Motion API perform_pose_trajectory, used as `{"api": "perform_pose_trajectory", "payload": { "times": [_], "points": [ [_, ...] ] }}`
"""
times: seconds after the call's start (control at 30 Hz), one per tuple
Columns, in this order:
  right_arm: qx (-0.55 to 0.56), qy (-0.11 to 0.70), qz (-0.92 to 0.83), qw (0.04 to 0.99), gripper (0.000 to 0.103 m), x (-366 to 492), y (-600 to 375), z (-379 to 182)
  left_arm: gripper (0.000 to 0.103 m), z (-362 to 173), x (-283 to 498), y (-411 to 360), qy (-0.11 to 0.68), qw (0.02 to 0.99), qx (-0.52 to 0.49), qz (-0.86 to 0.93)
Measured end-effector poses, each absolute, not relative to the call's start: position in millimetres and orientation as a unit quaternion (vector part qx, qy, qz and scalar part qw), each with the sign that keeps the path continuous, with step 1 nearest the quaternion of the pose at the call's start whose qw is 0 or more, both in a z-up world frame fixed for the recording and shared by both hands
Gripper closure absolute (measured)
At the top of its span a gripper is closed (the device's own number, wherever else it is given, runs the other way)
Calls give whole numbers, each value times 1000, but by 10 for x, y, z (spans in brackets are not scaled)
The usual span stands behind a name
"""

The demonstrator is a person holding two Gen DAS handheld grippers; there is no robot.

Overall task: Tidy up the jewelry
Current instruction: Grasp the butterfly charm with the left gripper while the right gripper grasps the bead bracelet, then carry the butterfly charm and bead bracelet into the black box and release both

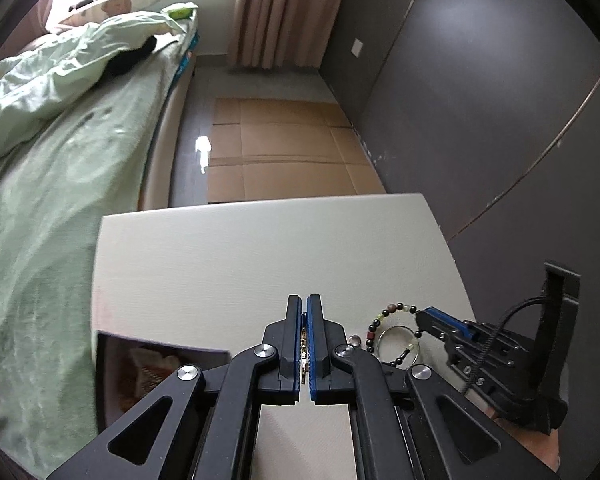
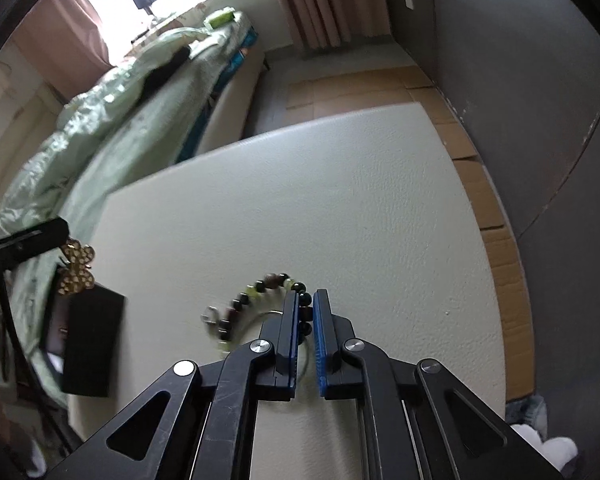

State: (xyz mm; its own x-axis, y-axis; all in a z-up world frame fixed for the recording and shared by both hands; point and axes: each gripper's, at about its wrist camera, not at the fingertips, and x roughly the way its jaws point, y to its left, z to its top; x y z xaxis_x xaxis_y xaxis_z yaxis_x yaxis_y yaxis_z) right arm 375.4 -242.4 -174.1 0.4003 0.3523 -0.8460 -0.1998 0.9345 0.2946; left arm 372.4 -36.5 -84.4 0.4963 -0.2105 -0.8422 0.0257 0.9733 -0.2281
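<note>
My left gripper (image 1: 304,304) is shut on a gold flower-shaped ornament (image 2: 76,270), which hangs from its tip above the open dark jewelry box (image 2: 86,344); between the pads only a gold sliver (image 1: 304,344) shows. My right gripper (image 2: 305,298) is shut on a beaded bracelet (image 2: 260,288) of dark, green and brown beads, on the white table (image 2: 340,208). In the left wrist view the bracelet (image 1: 388,320) lies right of my left gripper with a thin metal ring (image 1: 400,340) and the right gripper (image 1: 424,314) touches it.
The jewelry box (image 1: 148,372) sits at the table's (image 1: 260,248) near left corner. A small round bead (image 1: 355,340) lies beside the bracelet. A bed with green bedding (image 1: 40,200) runs along the left. Cardboard sheets (image 1: 284,152) cover the floor beyond. A dark wall (image 1: 500,100) stands right.
</note>
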Motion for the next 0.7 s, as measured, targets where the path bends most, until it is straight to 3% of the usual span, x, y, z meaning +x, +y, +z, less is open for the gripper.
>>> {"api": "perform_pose_trajectory", "payload": {
  "times": [0.4,0.7],
  "points": [
    [55,468,205,858,95,3478,-2116,-1118,101,-669,3379,120,471,872,-122,-55],
    [39,437,242,865,95,3309,-1739,-715,100,-820,3178,445,477,866,-143,-52]
  ]
}}
